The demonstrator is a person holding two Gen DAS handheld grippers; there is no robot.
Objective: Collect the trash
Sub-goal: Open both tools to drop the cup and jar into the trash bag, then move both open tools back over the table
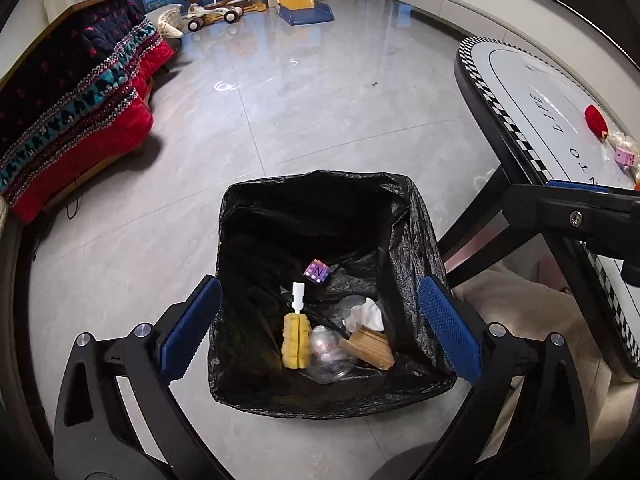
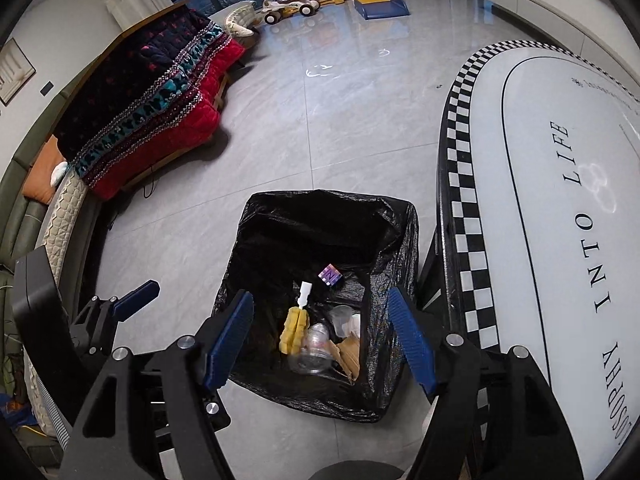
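Both claws hung over the trash bin [image 1: 320,208], and both were empty. Left claw [image 1: 320,328] had its blue pads spread very wide, touching nothing. Right claw [image 2: 324,344] was spread apart too, holding nothing. On the gray floor [image 1: 320,112] beside the table [image 2: 560,200], the bin wore a black bag. Down inside lay a yellow sponge brush [image 1: 296,340], a purple cube [image 1: 317,271], a clear cup [image 1: 326,356], white tissue [image 1: 366,314] and brown cardboard [image 1: 370,346].
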